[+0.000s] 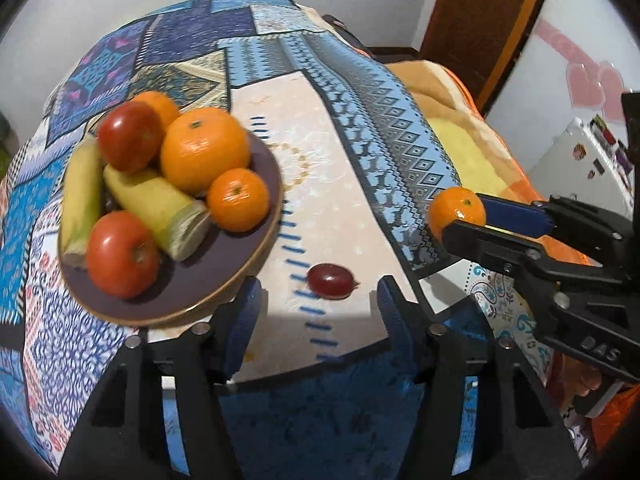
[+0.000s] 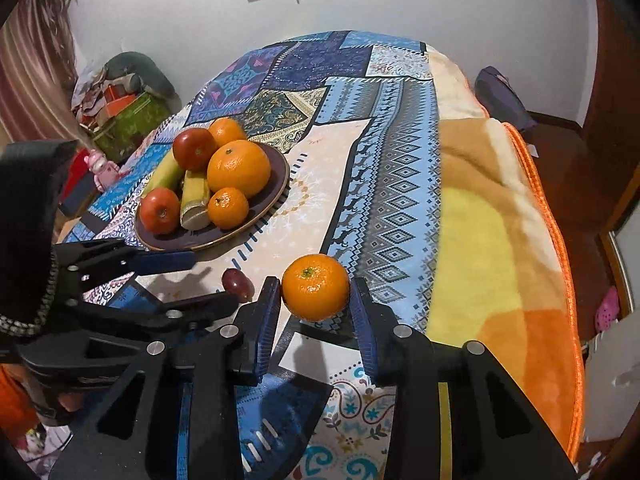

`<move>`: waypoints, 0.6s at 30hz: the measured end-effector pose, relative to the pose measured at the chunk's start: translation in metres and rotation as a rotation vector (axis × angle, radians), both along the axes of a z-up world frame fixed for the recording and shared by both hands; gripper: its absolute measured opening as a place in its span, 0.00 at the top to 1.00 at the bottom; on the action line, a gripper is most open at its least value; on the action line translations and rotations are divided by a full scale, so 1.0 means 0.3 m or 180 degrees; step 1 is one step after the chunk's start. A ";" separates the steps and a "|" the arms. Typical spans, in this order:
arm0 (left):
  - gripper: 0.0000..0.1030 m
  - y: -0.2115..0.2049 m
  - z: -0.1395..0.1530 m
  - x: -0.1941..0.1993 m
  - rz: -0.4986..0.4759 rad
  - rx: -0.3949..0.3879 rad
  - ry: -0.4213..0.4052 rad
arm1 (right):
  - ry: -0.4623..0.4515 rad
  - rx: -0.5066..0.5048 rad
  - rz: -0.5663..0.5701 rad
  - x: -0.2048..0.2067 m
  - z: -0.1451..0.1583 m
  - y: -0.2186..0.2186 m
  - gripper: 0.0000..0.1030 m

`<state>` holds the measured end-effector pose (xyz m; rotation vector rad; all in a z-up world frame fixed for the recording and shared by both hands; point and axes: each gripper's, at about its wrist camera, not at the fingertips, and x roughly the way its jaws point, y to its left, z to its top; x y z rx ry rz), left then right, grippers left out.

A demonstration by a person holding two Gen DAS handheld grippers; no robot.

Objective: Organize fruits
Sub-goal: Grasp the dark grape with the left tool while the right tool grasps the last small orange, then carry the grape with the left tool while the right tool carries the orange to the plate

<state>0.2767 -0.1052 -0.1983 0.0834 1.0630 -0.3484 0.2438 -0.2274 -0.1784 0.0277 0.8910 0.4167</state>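
- While the right tool [image 2: 315, 300] is clenched on a small mandarin [image 2: 315, 287], that fruit sits low and central in the right wrist view, pinched on both flanks by the blue pads [image 2: 267, 322] and lifted clear of the patterned cloth [image 2: 384, 184] beneath.
- From the left wrist view the same mandarin [image 1: 457, 211] shows at the right edge of the frame, held in the right tool [image 1: 464, 216], whose black arms reach in from the right.
- Left tool [image 1: 316, 312] at the bottom centre of its own view stands released, its fingers apart with nothing between the pads.
- Just ahead of those fingers a red grape [image 1: 330, 280] lies on the pale panel of the cloth, touching neither pad.
- In the right wrist view the grape [image 2: 237, 281] lies left of the held mandarin, beside the left tool [image 2: 212, 280].
- At the left of the left wrist view a dark plate [image 1: 256, 240] with a gold rim sits on the cloth.
- On it are piled two tomatoes [image 1: 122, 254], two pieces of corn [image 1: 158, 212], a large orange [image 1: 204, 150], a smaller mandarin [image 1: 238, 199] and another orange [image 1: 160, 106] at the back.
- An orange and yellow blanket [image 2: 500, 240] covers the right part of the right wrist view.
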 end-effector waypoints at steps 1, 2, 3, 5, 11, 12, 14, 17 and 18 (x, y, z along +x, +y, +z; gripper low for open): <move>0.47 -0.009 -0.006 0.007 -0.0027 -0.0009 0.0037 | -0.0007 0.0003 0.0001 -0.001 0.001 0.001 0.68; 0.48 -0.014 -0.012 0.011 -0.0043 -0.0017 0.0065 | -0.0011 0.0005 0.0006 -0.002 0.002 0.003 0.68; 0.51 -0.019 -0.018 0.016 -0.0054 -0.0015 0.0076 | -0.0016 0.0004 0.0017 -0.002 0.002 0.006 0.68; 0.58 -0.024 -0.029 0.021 -0.0079 -0.0013 0.0108 | -0.0035 -0.0017 0.0033 -0.005 0.004 0.012 0.68; 0.72 -0.011 -0.046 0.032 -0.0052 -0.0114 0.0170 | -0.0028 -0.0006 0.0061 -0.006 0.001 0.018 0.68; 0.72 -0.006 -0.043 0.031 -0.0038 -0.0122 0.0159 | -0.0025 -0.0006 0.0060 -0.005 0.001 0.019 0.68; 0.72 0.003 -0.035 0.027 -0.0008 -0.0118 0.0135 | -0.0023 -0.0008 0.0063 -0.005 0.003 0.021 0.68; 0.72 0.031 -0.003 0.007 0.0037 -0.0117 0.0032 | -0.0032 -0.0008 0.0079 -0.007 0.010 0.028 0.68; 0.72 0.045 0.013 -0.002 0.0054 -0.0108 -0.0024 | -0.0037 -0.0009 0.0089 -0.006 0.014 0.034 0.68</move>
